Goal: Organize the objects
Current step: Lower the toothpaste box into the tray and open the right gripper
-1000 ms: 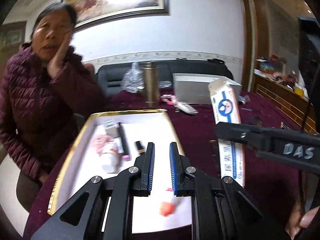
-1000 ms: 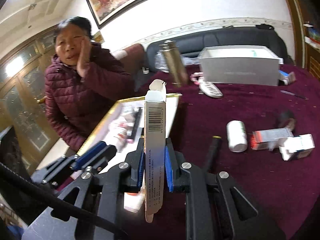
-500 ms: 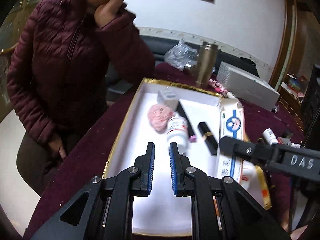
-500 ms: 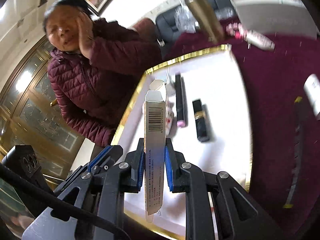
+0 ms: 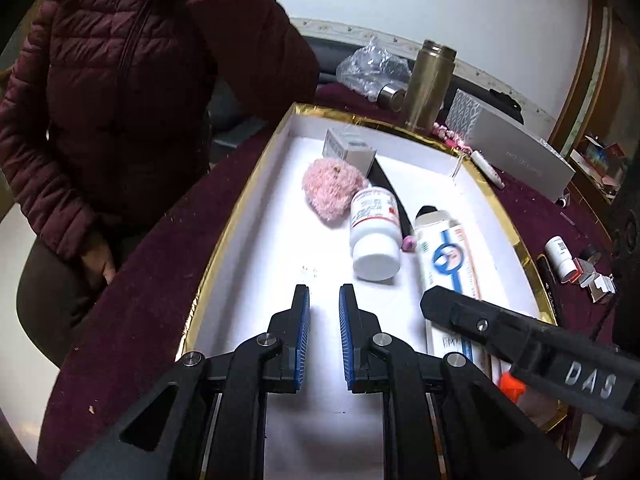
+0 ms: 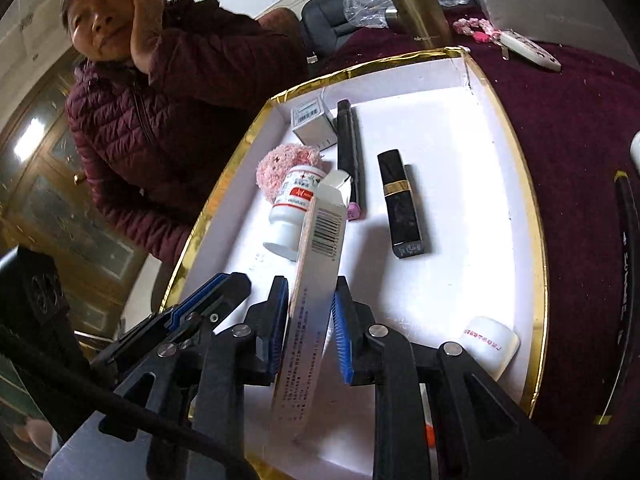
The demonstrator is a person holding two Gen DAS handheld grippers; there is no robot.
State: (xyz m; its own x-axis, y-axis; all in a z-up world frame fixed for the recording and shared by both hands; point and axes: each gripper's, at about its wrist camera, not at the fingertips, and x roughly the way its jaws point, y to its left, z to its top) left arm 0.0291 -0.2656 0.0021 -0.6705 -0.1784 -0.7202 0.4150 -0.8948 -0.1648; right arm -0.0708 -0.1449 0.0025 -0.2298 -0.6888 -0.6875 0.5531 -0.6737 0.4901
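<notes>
Right wrist view: white carton (image 6: 316, 280) with a barcode, standing between the jaws of the right gripper (image 6: 310, 285) and leaning left, its lower end down inside the gold-rimmed tray (image 6: 534, 216). The jaws have just been opening. The pads appear slackened around the carton, not clamped on it.

Left gripper (image 5: 323, 292): closed to its narrow limit, nothing held, hovering over bare tray floor.

Step in hand, as judged: release of the carton into the tray. It is best done by widening the jaws fully before any lift, so that the carton is not dragged. The carton should be let down toward the free strip between the pill bottle (image 6: 290, 216) and the lipstick (image 6: 404, 208), so that neither is knocked.

Shown in the right wrist view only:
- lipstick in full;
- a white jar (image 6: 488, 344) at the near tray corner.

Shown in the left wrist view only:
- the carton's printed face with a blue ring, lying low in the tray;
- a small white bottle (image 5: 562, 254) left out on the maroon cloth (image 5: 532, 208).
</notes>
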